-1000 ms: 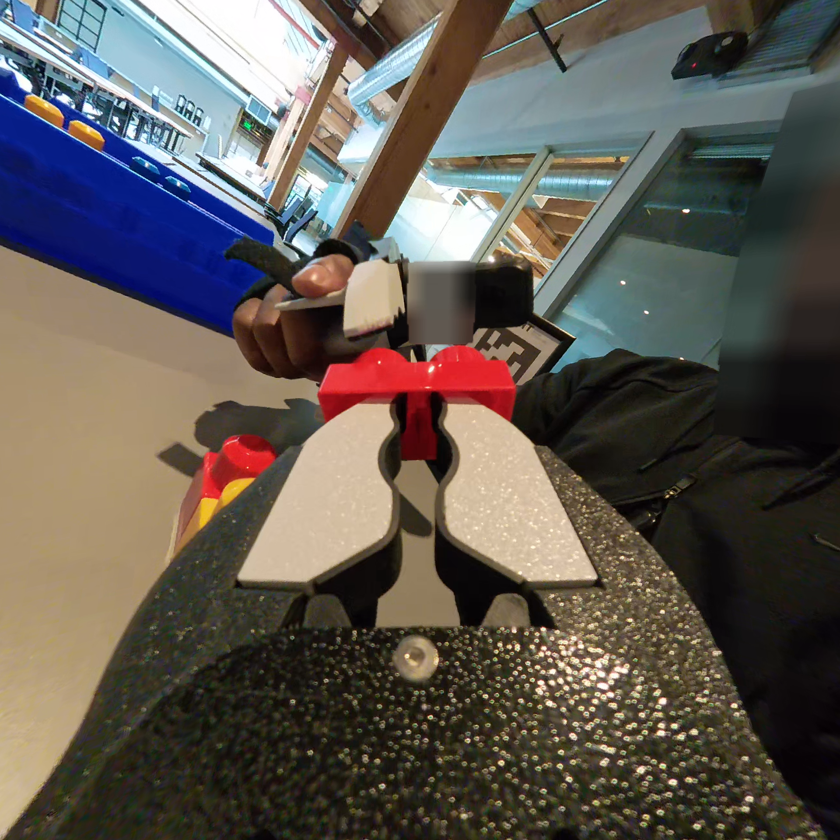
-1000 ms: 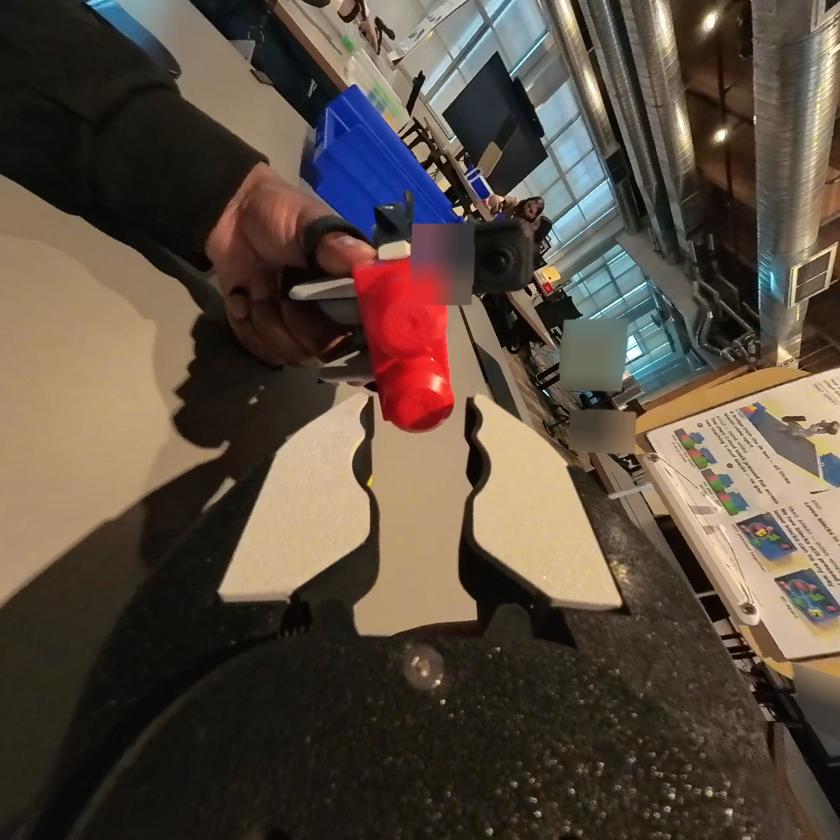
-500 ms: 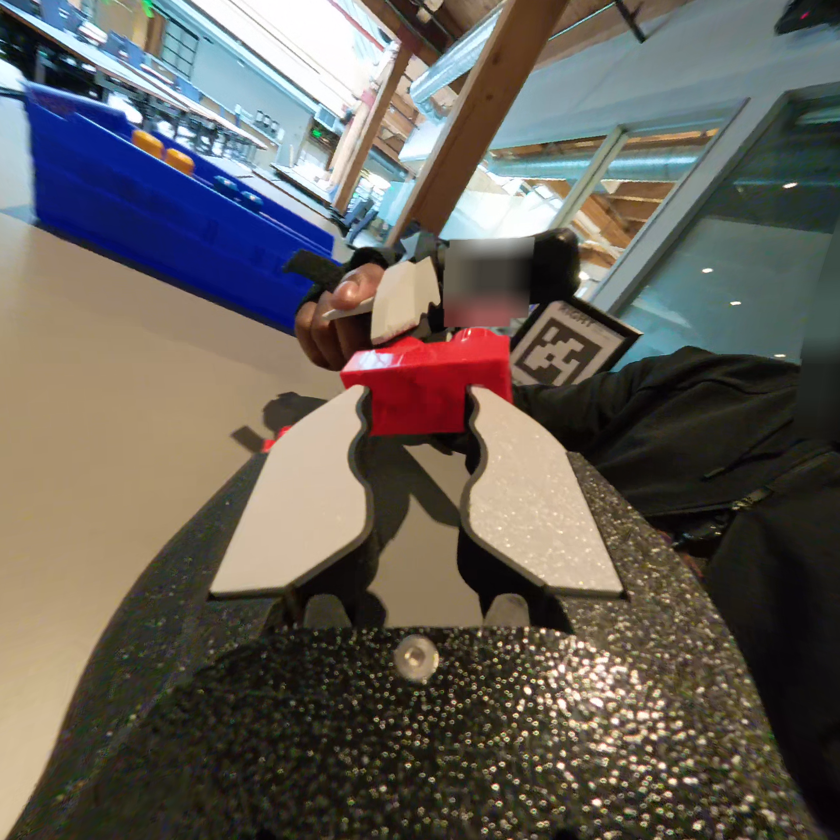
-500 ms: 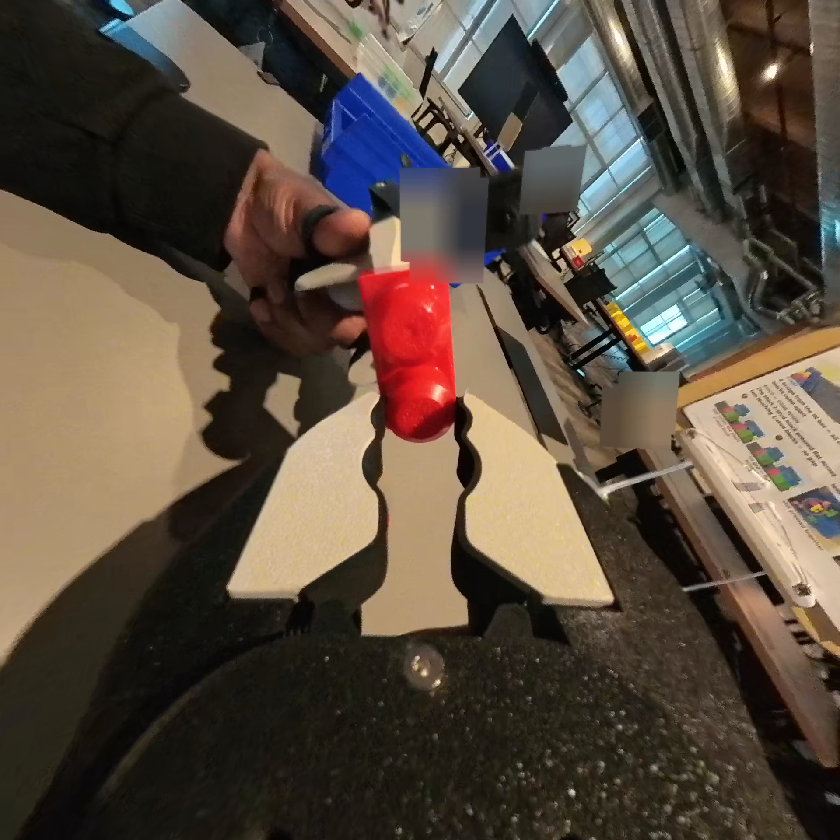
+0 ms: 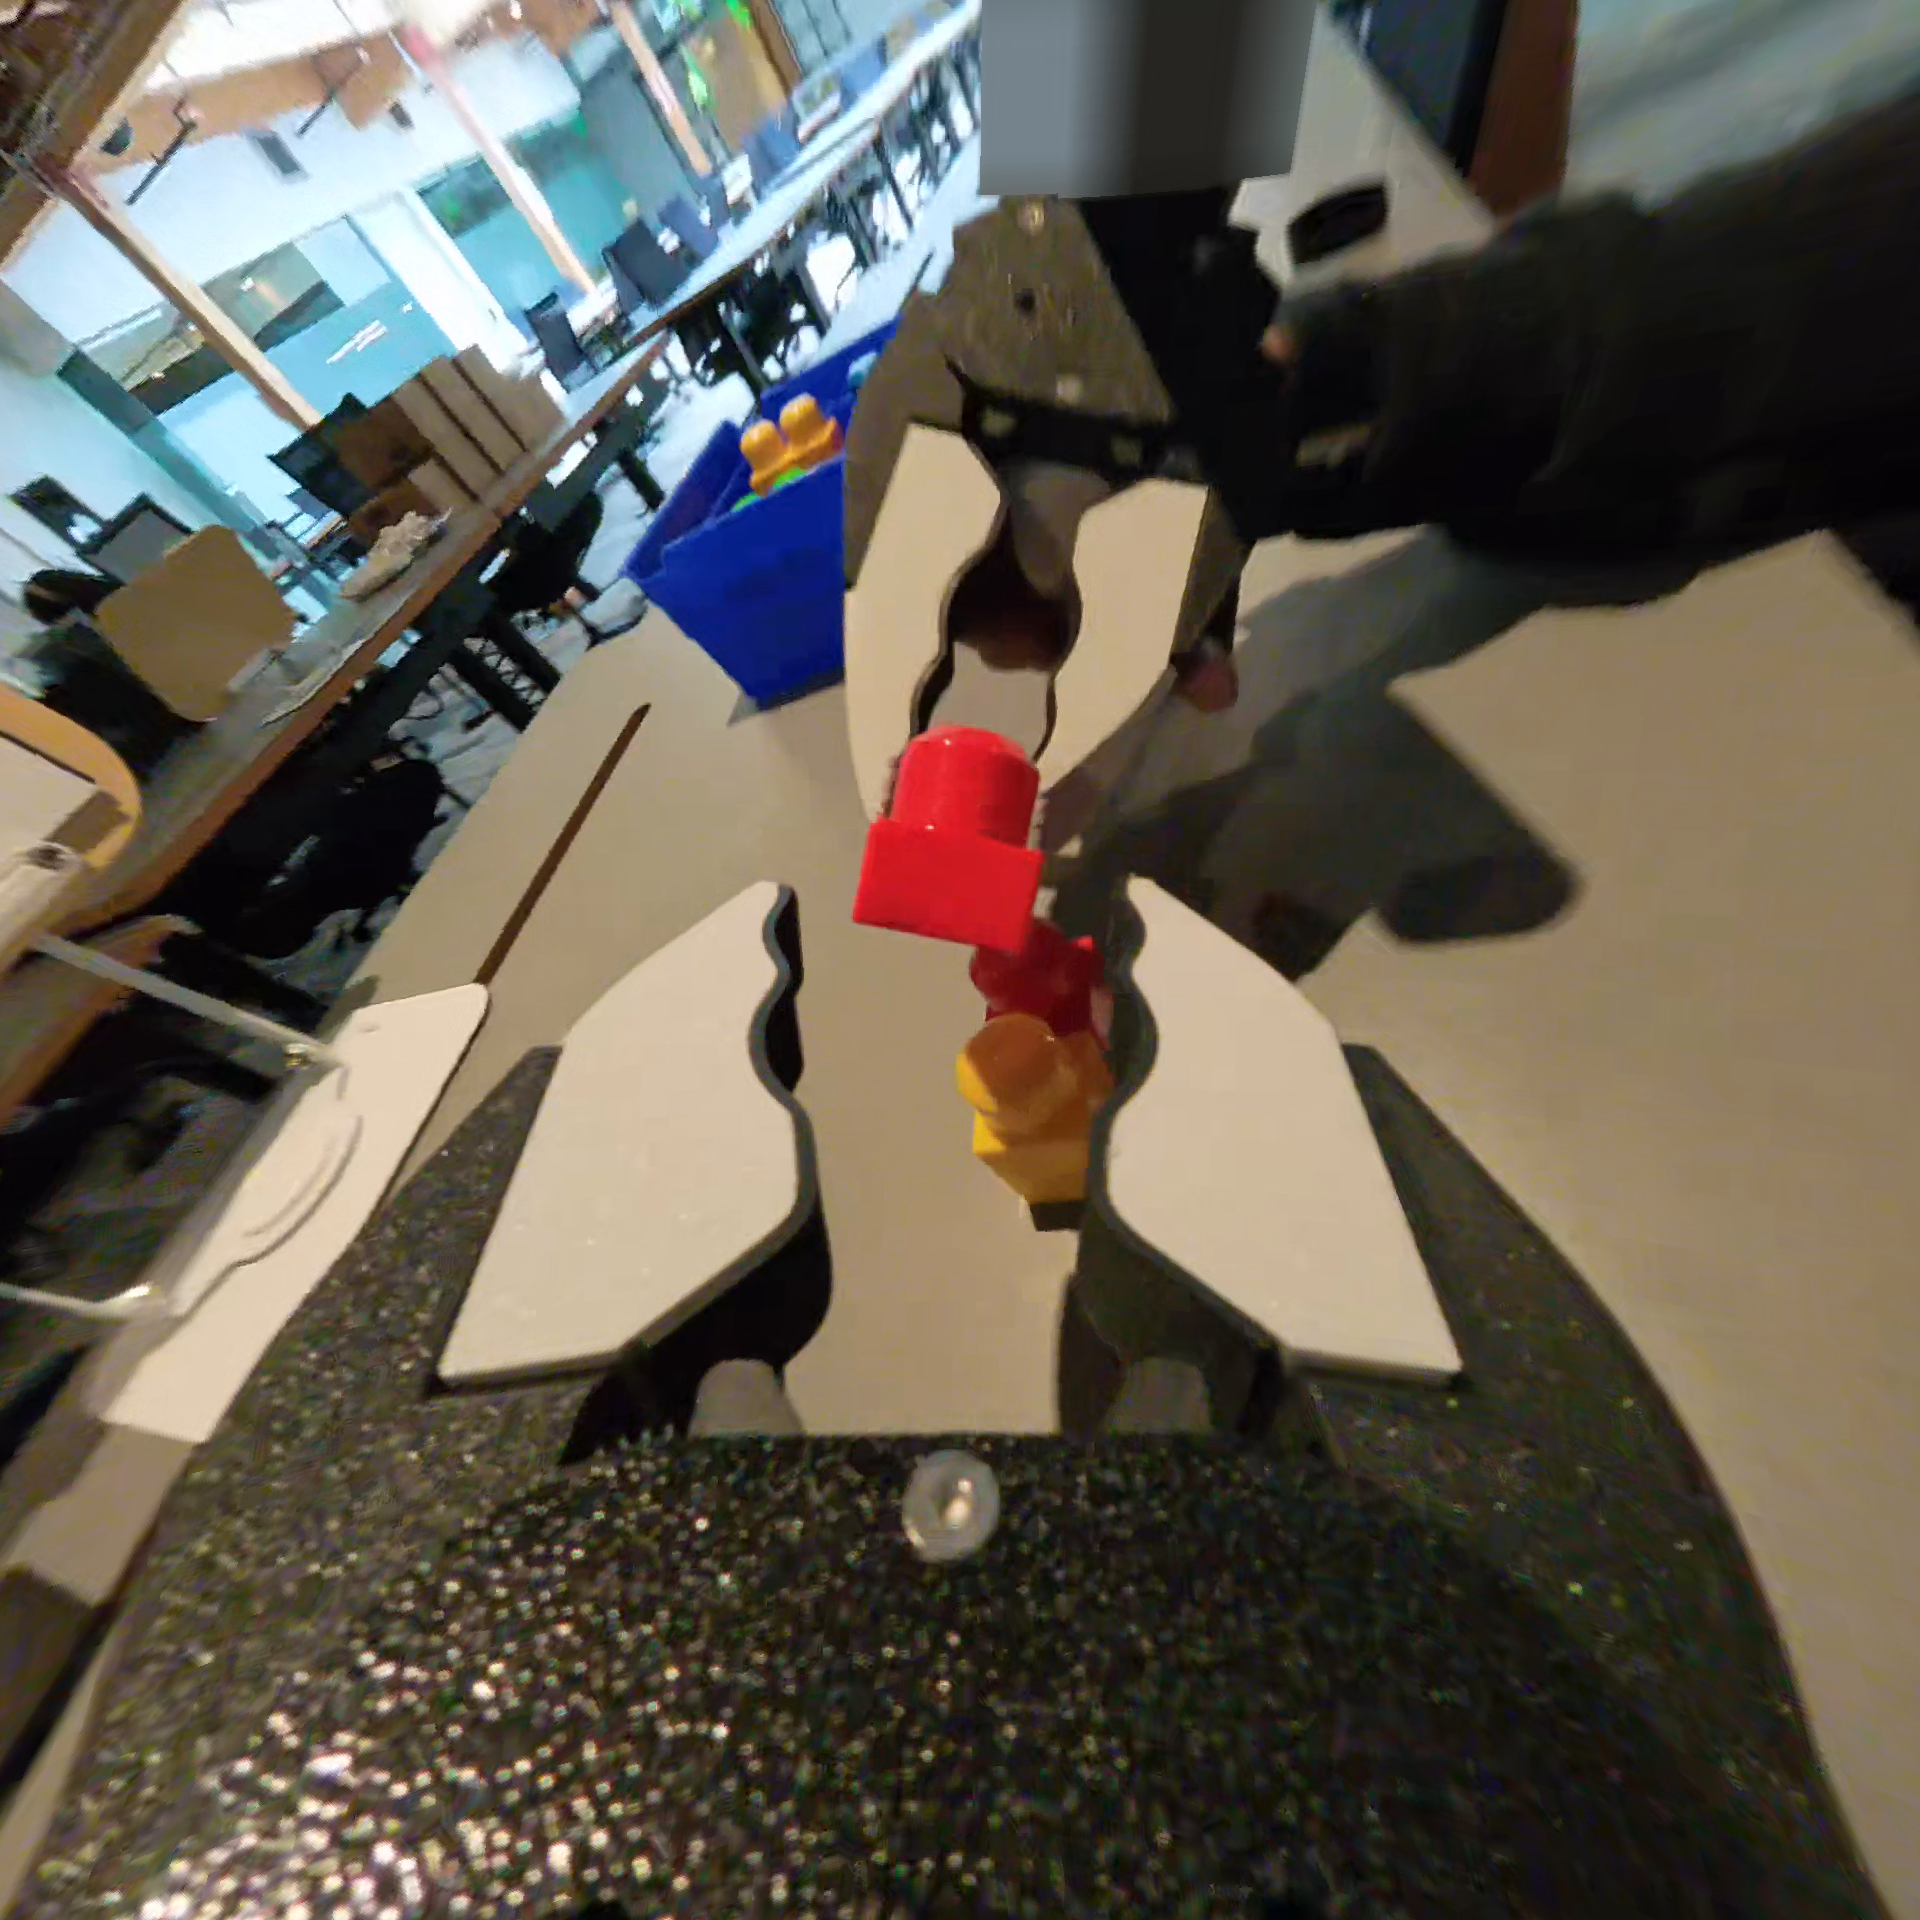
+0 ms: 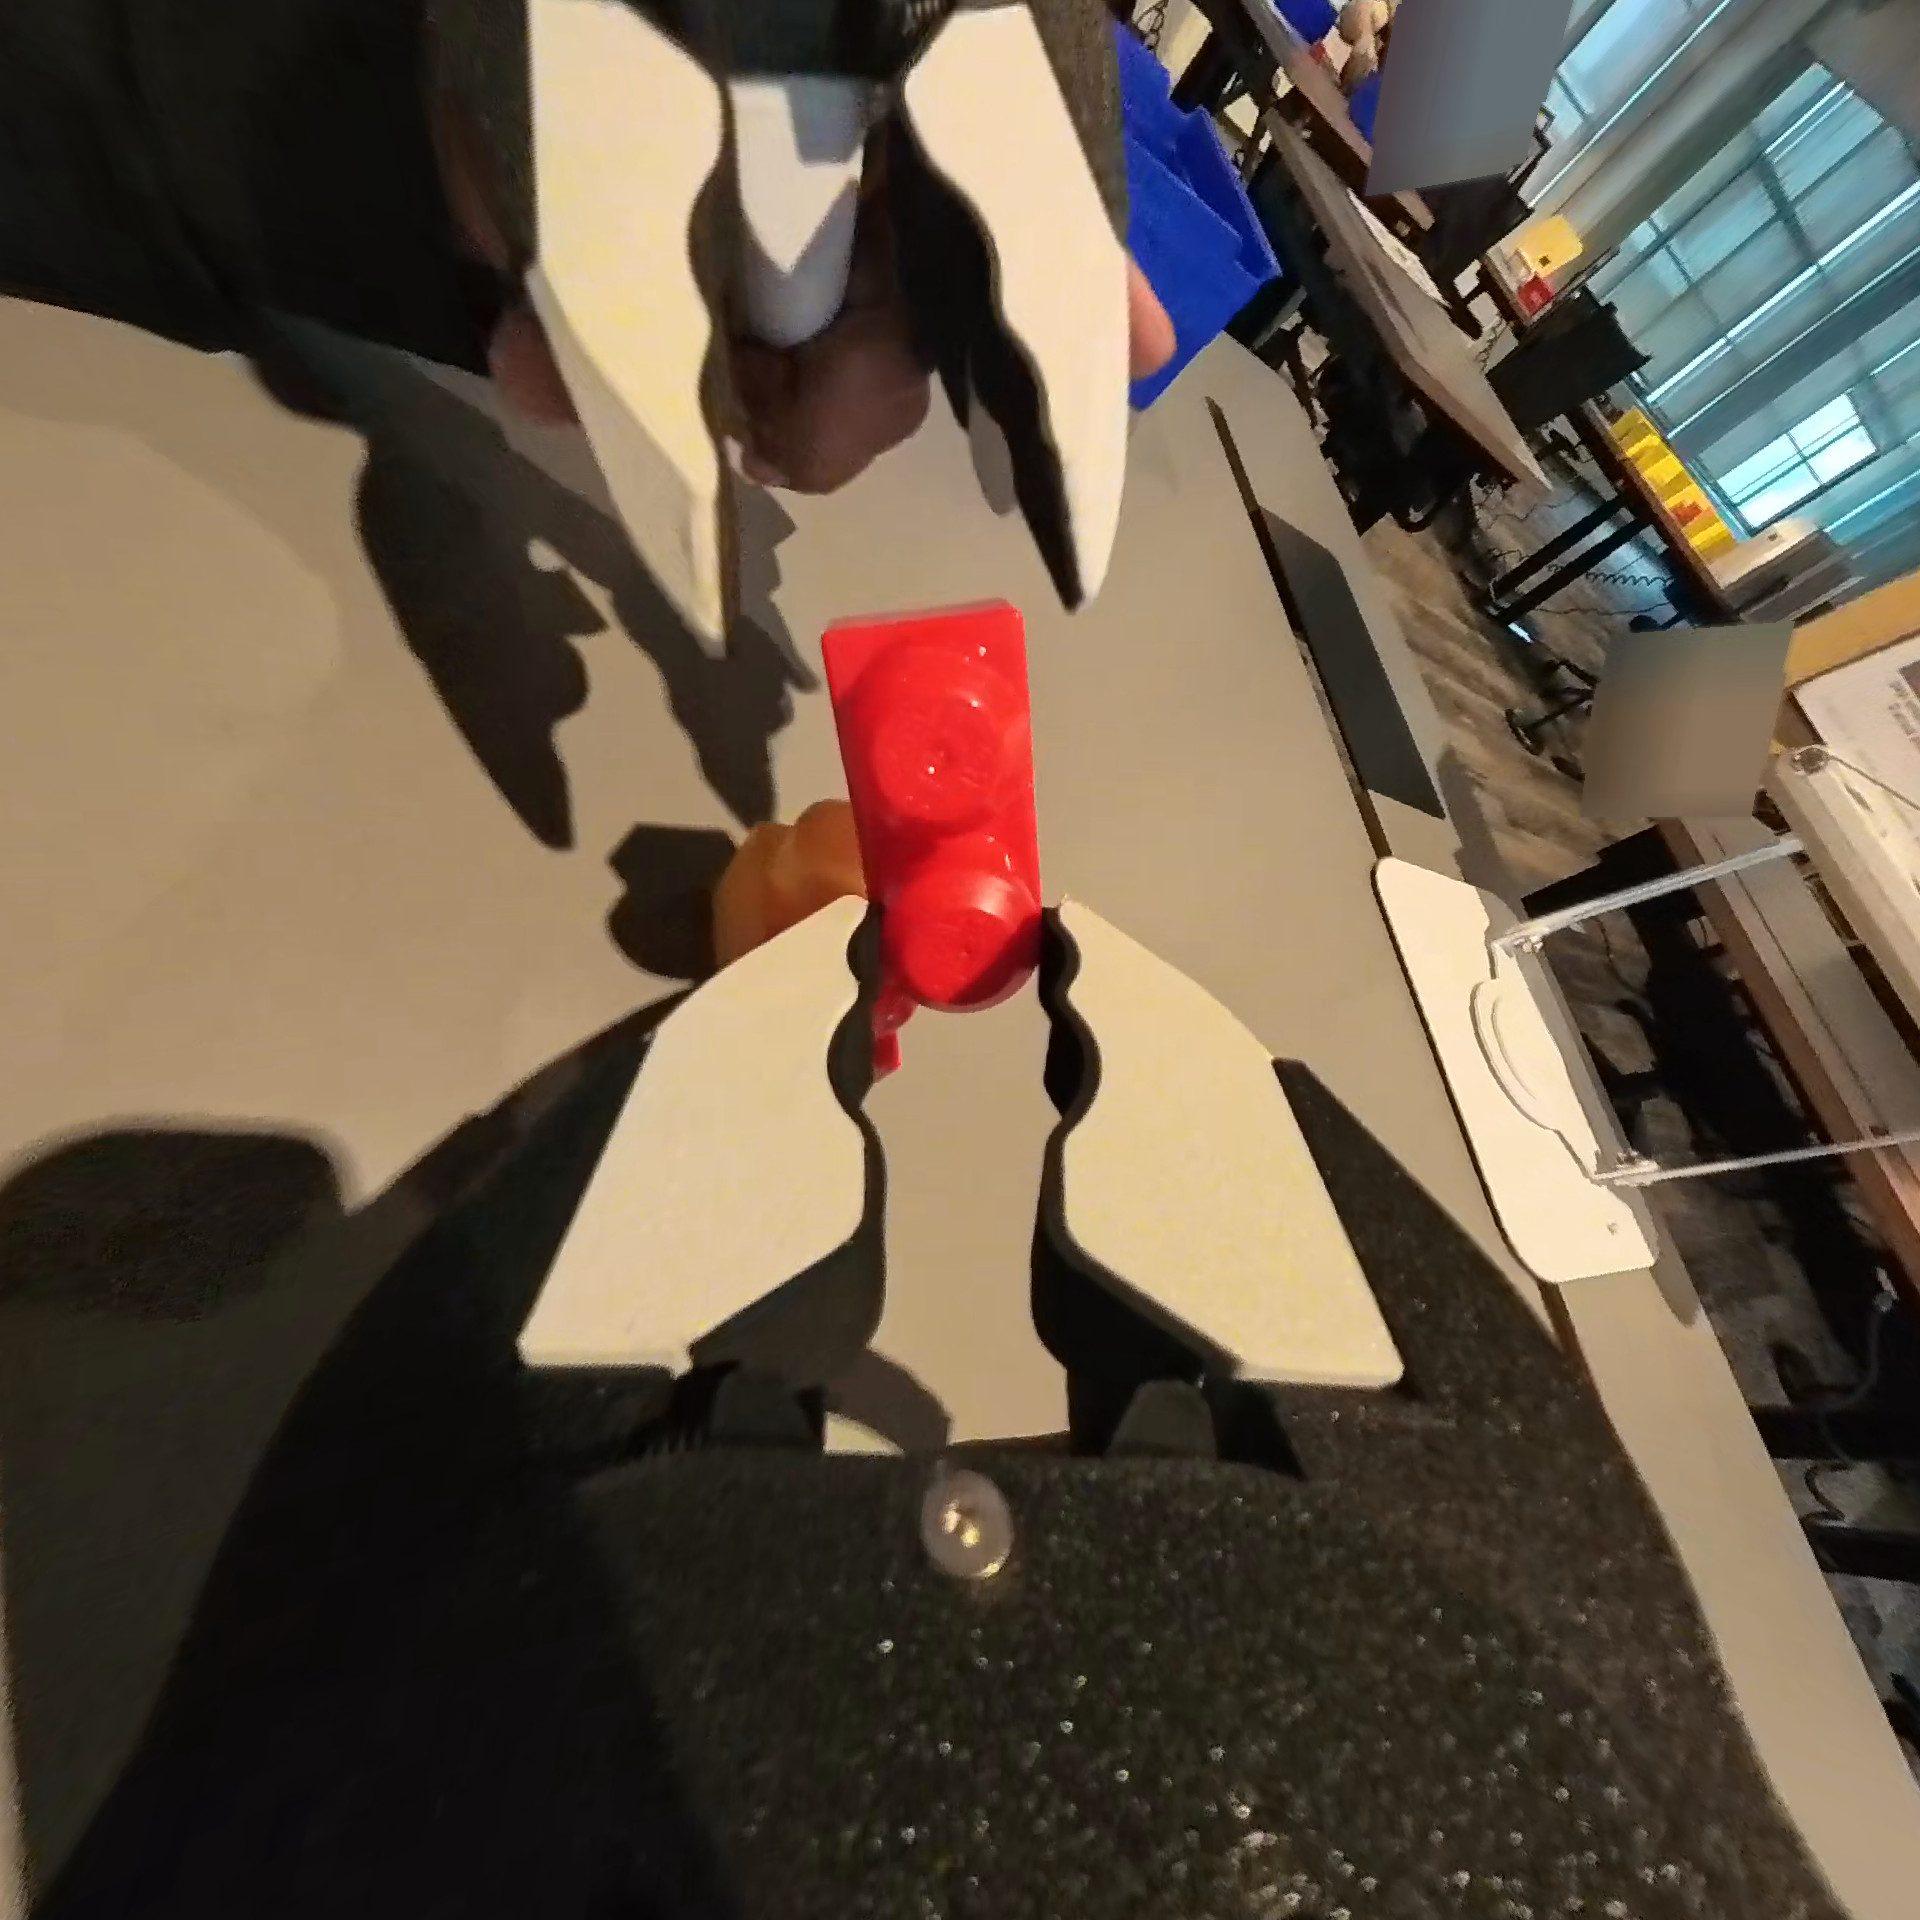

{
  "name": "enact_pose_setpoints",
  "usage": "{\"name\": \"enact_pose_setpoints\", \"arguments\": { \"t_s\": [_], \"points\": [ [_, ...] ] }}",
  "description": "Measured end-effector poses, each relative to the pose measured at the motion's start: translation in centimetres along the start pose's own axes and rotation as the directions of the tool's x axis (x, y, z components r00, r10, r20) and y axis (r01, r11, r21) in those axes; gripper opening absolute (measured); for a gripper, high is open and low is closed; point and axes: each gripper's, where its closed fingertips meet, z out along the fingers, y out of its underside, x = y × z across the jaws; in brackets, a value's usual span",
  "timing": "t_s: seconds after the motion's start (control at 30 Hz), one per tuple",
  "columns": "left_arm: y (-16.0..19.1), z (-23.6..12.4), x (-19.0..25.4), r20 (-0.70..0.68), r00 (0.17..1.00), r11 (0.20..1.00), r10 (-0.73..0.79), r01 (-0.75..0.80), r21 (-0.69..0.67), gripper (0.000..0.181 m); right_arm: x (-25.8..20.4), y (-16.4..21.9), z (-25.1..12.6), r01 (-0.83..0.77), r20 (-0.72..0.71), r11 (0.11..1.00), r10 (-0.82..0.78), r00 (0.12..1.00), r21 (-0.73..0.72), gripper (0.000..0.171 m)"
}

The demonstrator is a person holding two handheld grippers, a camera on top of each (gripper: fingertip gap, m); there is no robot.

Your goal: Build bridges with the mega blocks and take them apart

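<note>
Lighting: bright indoor daylight, mixed with cool blue-green tones from the far windows [image 6: 1756, 343].
Shadows: hard, dark shadows on the grey tabletop [image 5: 1558, 1091], cast beneath the right gripper [image 5: 987, 717] and the sleeve [image 5: 1621, 395]; jagged finger-shaped shadows on the tabletop in the right wrist view.
Glare: sparkle on the speckled black housing [image 5: 727, 1662]; small highlights on the red block [image 6: 940, 769].
Blur: motion smear on the sleeve and the background hall; left gripper [image 6: 894, 613] soft-edged in the right wrist view.
Distortion: strong wide-angle bending at the edges, room lines tilted and curved.
Focus: near fingers [image 5: 665, 1132] sharp, distance soft.
</note>
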Motion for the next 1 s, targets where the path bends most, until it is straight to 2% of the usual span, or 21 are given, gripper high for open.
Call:
{"name": "enact_pose_setpoints", "arguments": {
  "t_s": [0.1,0.2,0.3,0.4,0.47,0.53,0.6,0.73,0.87,1.0],
  "points": [
    [0.0,0.7,0.2,0.031,0.997,0.997,0.066,-0.065,-0.031,0.056,-0.2,-0.1,0.1,0.017,0.004,1.0,-0.017,1.0,-0.005,0.029],
    [0.3,0.9,0.5,0.029,0.994,0.993,0.105,-0.103,-0.064,0.048,-0.5,0.0,0.3,0.032,0.011,0.999,-0.032,0.999,-0.014,0.029],
    [0.4,0.9,0.6,0.024,0.993,0.991,0.116,-0.114,-0.075,0.035,-0.8,-0.1,0.4,0.049,0.02,0.999,-0.048,0.999,-0.016,0.029],
    [0.5,0.9,0.5,0.029,0.993,0.991,0.113,-0.111,-0.074,0.035,-0.7,-0.2,0.3,0.058,0.008,0.998,-0.057,0.998,-0.008,0.029],
    [0.3,0.9,0.3,0.024,0.999,0.998,0.044,-0.043,-0.049,0.034,-0.5,-0.4,0.1,0.049,-0.003,0.999,-0.049,0.999,0.012,0.03],
    [-0.4,0.7,-0.2,0.0,0.996,0.995,-0.093,0.093,0.028,0.034,-0.1,-1.1,-0.3,0.008,-0.005,0.997,-0.007,1.0,0.073,0.032],
    [-1.4,0.4,-0.8,-0.057,0.967,0.957,-0.249,0.255,0.141,0.034,0.2,-2.1,-0.8,-0.089,0.028,0.983,0.086,0.996,0.16,0.043],
    [-3.7,-1.0,-1.8,-0.225,0.87,0.788,-0.439,0.494,0.368,0.034,1.1,-3.2,-1.4,-0.309,0.122,0.907,0.285,0.951,0.285,0.055],
    [-4.5,-2.2,-2.8,-0.313,0.811,0.661,-0.494,0.584,0.471,0.034,1.0,-4.2,-1.4,-0.431,0.221,0.831,0.373,0.901,0.353,0.061],
    [-4.5,-2.4,-3.0,-0.312,0.812,0.655,-0.494,0.583,0.481,0.034,0.9,-5.5,-1.5,-0.498,0.29,0.769,0.409,0.865,0.401,0.06]
  ]
}}
